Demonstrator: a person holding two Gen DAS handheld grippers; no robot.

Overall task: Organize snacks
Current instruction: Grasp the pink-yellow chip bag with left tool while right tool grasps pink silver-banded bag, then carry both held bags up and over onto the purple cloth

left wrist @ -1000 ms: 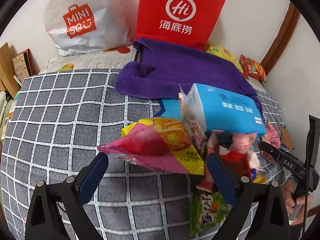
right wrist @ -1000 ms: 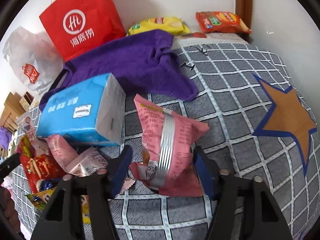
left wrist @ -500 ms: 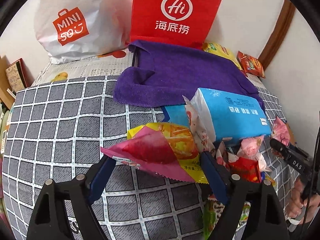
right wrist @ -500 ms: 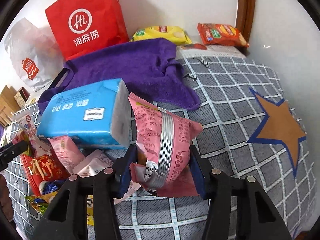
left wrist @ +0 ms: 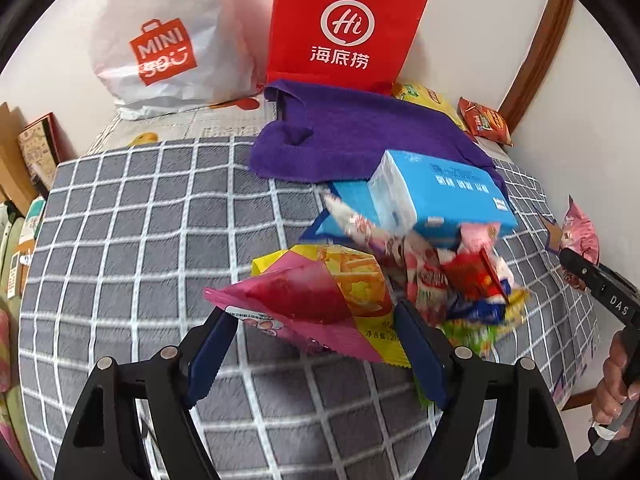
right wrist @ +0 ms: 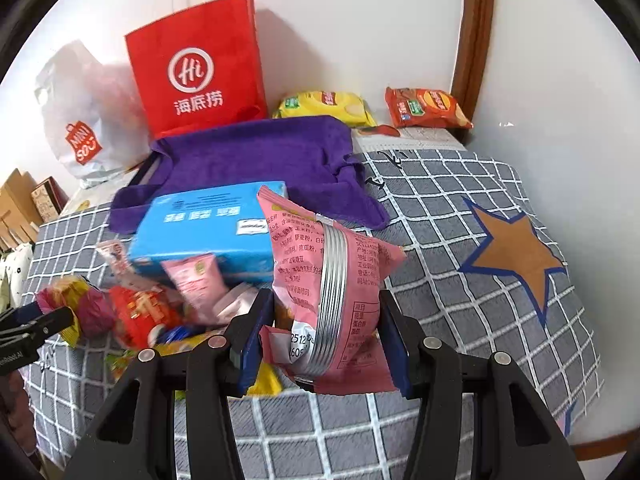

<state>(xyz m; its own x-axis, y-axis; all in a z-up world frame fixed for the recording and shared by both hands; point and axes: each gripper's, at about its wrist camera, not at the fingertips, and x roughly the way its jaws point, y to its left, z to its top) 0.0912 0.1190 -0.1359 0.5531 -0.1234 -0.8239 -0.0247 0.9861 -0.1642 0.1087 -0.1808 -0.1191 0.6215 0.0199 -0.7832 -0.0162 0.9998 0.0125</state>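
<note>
So right claw clamps puffy pink snack bag w/ silver seam; left claw closing round magenta-yellow pack.

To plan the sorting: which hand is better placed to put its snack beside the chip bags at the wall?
Probably right. Its fingers clamp the pink packet, with open bed toward the chip bags. The left fingers have just been closing on the pink-and-yellow packet, across the pile.

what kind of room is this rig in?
Most likely a bedroom at home, with a bed as the work surface: a soft grey checked cover with a star patch, shopping bags leaning on a white wall, and a wooden door frame in the corner.
</note>
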